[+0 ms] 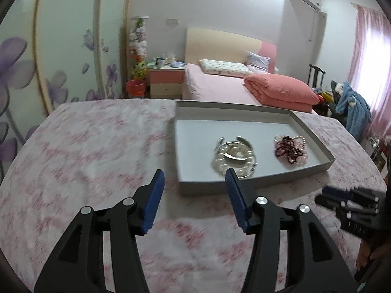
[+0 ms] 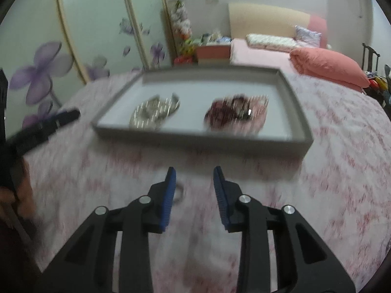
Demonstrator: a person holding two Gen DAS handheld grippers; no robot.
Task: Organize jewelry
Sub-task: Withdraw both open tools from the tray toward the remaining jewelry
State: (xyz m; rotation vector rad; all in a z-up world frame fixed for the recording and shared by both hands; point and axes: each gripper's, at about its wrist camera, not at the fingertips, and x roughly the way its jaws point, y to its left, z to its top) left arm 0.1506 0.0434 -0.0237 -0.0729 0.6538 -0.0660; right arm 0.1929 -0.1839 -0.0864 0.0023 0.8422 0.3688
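Observation:
A shallow grey tray [image 1: 244,185] [image 2: 195,141] lies on the pink-and-white mottled cloth. In it, a pile of silver and pearl bracelets [image 1: 234,157] [image 2: 154,113] lies on the left and a heap of dark red and pink bead strands [image 1: 290,150] [image 2: 235,116] on the right. My left gripper [image 1: 195,175] is open and empty, just in front of the tray's near left corner. My right gripper [image 2: 194,173] is open and empty over the cloth in front of the tray. A small ring-like piece [image 2: 178,194] lies on the cloth beside its left finger; the view is blurred.
The right gripper shows at the right edge of the left wrist view [image 1: 347,200]; the left gripper shows at the left of the right wrist view [image 2: 46,124]. Beyond the cloth stand a pink bed [image 1: 220,85], a nightstand [image 1: 166,83] and a floral wardrobe [image 1: 61,48].

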